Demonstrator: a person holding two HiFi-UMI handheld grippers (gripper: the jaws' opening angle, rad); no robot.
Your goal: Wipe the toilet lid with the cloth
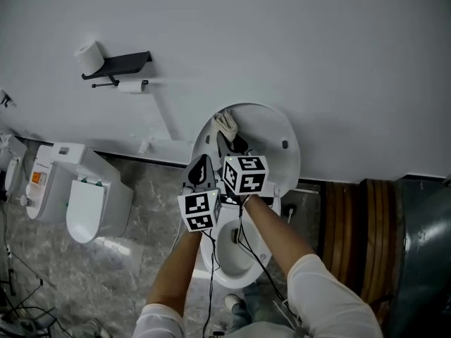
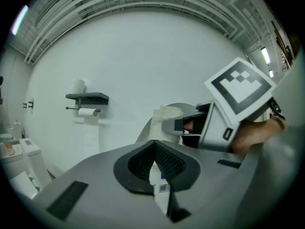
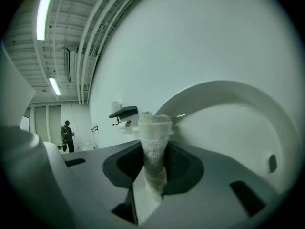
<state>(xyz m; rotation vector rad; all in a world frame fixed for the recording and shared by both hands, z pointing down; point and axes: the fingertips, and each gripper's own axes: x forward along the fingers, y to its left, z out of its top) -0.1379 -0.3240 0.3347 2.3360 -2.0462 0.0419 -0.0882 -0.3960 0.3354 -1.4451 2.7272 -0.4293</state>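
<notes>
Cloth (image 3: 155,142) is pinched tight in the right gripper (image 3: 155,168), a rolled off-white towel strip sticking up out of the jaws. From the head view it sits up by the upper-left edge of the toilet lid (image 1: 271,136), and it looks like it's touching the lid's inner face, though I can't swear to that. The lid is flipped up against the white wall, with the bowl (image 1: 232,255) open below it.

The left gripper (image 2: 153,159) has its jaws pressed together with nothing in them. It sits just beside the right one, on its left and a bit lower over the bowl's left edge.

Off to the left on the wall is a dark shelf (image 1: 121,65) with a paper roll (image 1: 90,55) on top, and a second toilet (image 1: 84,199) stands below it.
</notes>
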